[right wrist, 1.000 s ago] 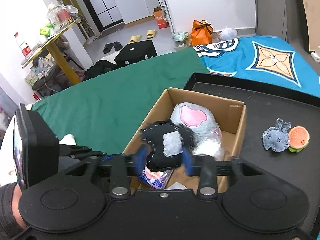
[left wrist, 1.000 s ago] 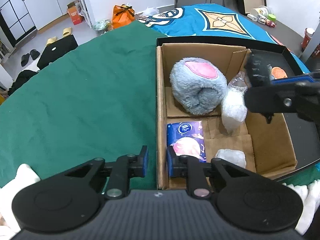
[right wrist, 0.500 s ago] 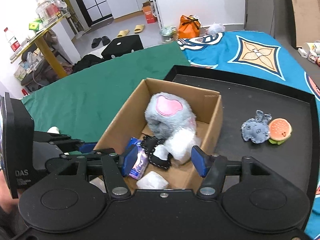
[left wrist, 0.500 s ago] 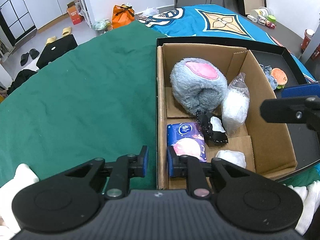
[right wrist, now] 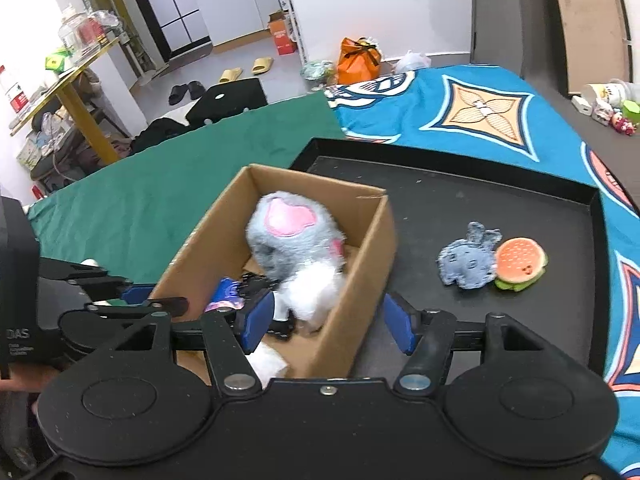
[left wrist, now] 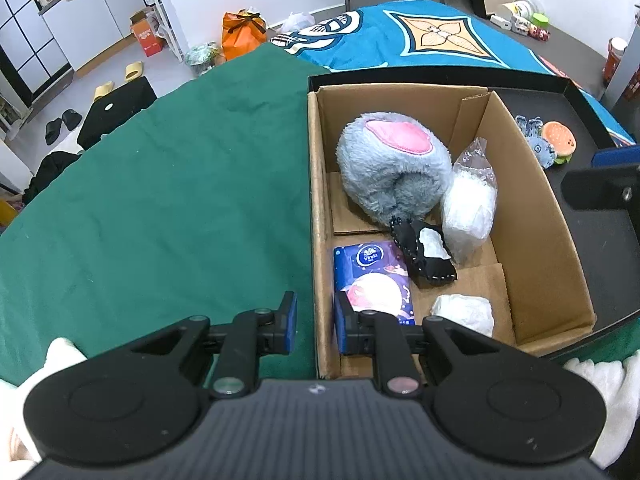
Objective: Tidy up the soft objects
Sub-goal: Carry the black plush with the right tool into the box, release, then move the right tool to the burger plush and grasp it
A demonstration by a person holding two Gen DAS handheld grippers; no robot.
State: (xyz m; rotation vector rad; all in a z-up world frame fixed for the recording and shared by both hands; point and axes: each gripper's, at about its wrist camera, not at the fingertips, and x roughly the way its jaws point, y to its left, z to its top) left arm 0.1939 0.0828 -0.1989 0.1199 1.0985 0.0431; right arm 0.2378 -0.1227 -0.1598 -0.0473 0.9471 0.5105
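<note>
Right gripper (right wrist: 328, 322) stands empty, its jaws having just been opening further, straddling the right wall of the brown cardboard box (right wrist: 372, 256). Ahead and to its right, well apart on the black tray (right wrist: 460, 184), lie the grey denim stuffed toy (right wrist: 468, 258) and the orange burger plush (right wrist: 520, 262), touching, side by side across its line. Left gripper (left wrist: 314, 322) pinches the box's left wall, farther from them. Motion blur probably hides the white bag's edges.
</note>
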